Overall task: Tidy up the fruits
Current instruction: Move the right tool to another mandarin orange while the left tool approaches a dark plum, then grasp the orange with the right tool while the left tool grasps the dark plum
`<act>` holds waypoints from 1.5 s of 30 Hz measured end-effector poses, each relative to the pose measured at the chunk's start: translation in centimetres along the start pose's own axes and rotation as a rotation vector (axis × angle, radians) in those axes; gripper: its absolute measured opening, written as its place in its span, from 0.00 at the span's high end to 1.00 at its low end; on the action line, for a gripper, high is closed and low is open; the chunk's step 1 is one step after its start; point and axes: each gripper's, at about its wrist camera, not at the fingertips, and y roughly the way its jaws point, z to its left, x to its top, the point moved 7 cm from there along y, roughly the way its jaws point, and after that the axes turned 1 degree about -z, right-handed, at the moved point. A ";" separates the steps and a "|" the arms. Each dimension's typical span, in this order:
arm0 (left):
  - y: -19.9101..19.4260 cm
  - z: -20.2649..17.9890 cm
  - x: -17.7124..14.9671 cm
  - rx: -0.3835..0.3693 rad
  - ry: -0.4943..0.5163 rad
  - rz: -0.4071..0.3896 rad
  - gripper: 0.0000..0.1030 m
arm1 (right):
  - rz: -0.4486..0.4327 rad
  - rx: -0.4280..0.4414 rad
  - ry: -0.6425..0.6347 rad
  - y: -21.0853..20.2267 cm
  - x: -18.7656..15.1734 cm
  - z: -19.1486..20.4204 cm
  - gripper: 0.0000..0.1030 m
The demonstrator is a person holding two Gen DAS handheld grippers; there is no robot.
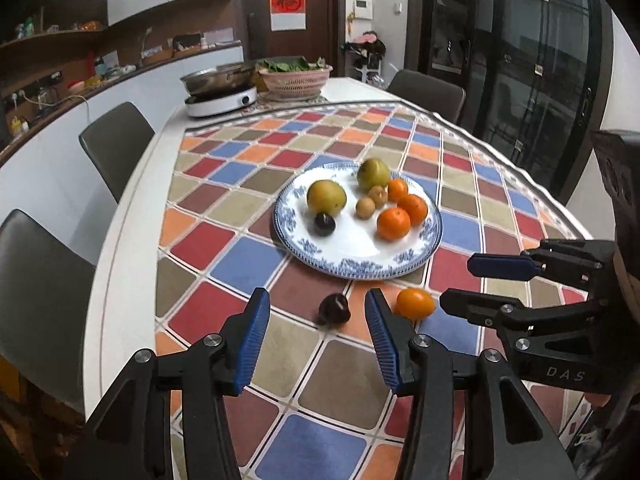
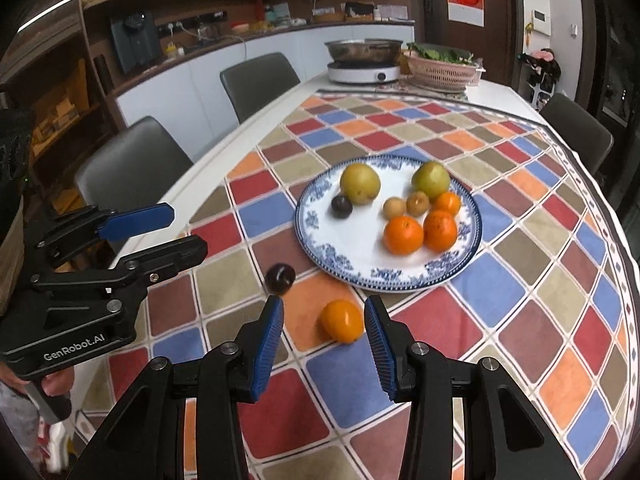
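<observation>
A blue-and-white plate (image 1: 362,269) (image 2: 386,281) on the chequered tablecloth holds two yellow-green fruits, a dark plum, two small tan fruits and three oranges. Two fruits lie on the cloth in front of the plate. One is a dark plum (image 1: 334,309) (image 2: 280,277), the other an orange fruit (image 1: 415,303) (image 2: 342,320). My left gripper (image 1: 316,314) (image 2: 188,230) is open, and the loose plum lies between its fingertips, untouched by the pads. My right gripper (image 2: 324,316) (image 1: 476,284) is open too. The orange fruit lies between its tips, close to the right pad.
At the table's far end stand a metal pot on a white cooker (image 1: 222,98) (image 2: 364,70) and a pink basket of greens (image 1: 294,80) (image 2: 442,70). Grey chairs (image 1: 114,140) (image 2: 132,164) line the left side, another (image 2: 576,128) the far right. The table's white edge runs along the left.
</observation>
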 end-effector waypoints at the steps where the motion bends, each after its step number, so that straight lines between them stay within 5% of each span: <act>1: 0.4 0.1 -0.2 -0.004 0.001 0.008 0.53 | 0.008 -0.001 0.000 0.3 -0.2 -0.1 0.58; 14: 5.1 -0.7 -2.1 -0.084 0.037 0.069 0.53 | 0.083 0.007 0.006 4.0 -2.1 -0.9 0.58; 27: 8.8 -1.3 -2.3 -0.085 0.040 0.125 0.54 | 0.094 0.023 -0.016 6.4 -2.2 -1.2 0.58; 36: 9.7 -1.3 -2.5 -0.063 0.026 0.144 0.73 | 0.093 0.043 -0.026 6.9 -2.1 -1.3 0.65; 45: 8.0 -2.0 -2.4 -0.065 0.004 0.136 0.73 | 0.068 0.068 -0.009 6.1 -1.8 -1.4 0.66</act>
